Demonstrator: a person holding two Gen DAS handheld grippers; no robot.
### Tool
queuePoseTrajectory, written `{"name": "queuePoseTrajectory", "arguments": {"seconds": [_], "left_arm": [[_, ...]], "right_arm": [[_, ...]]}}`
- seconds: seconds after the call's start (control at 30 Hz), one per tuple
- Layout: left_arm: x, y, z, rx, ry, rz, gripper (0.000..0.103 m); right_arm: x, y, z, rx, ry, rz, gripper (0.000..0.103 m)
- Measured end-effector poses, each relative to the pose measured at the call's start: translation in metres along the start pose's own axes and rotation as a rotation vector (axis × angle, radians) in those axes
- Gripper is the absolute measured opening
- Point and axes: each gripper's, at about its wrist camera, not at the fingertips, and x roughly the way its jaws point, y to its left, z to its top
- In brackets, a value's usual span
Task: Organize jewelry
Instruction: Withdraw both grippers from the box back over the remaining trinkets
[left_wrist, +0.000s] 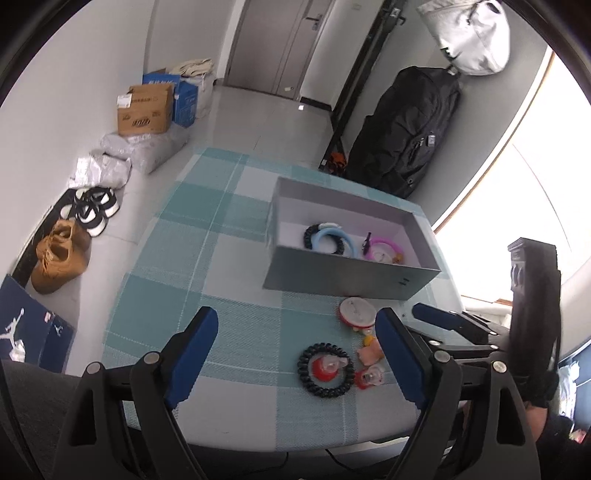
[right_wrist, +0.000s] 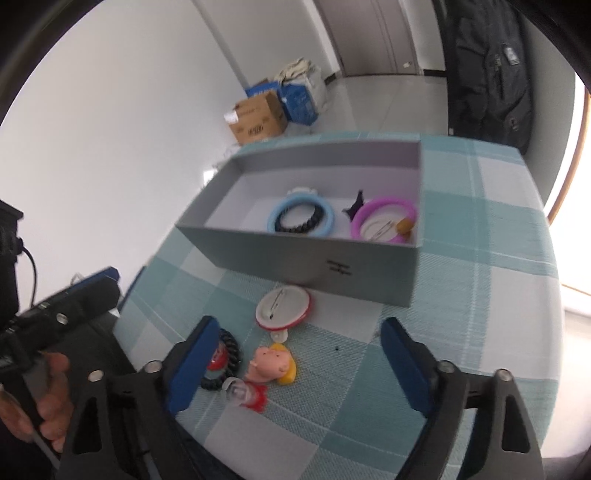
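A grey open box stands on the checked tablecloth; inside lie a blue ring, a black bead bracelet, a pink ring and a small black piece. In front of the box lie a round white-and-red badge, a cartoon head charm, a black coil hair tie and red clear-topped pieces. My left gripper is open and empty, just above the table near the hair tie. My right gripper is open and empty, around the charm area.
The table ends close at the near edge. On the floor to the left are shoes, bags and cardboard boxes. A black backpack leans on the far wall by a window.
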Motion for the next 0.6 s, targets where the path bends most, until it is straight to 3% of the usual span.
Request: {"name": "queuePoseTrajectory", "arguments": {"seconds": [0.23, 0.6], "left_arm": [[0.01, 0.016, -0.003, -0.055, 0.048, -0.007, 0.084], [0.019, 0.02, -0.009, -0.047, 0.124, 0.036, 0.084]], "right_arm": [[0.017, 0.012, 0.004, -0.054, 0.016, -0.04, 0.077], [0.035, 0.032, 0.008, -0.163, 0.026, -0.09, 0.061]]}}
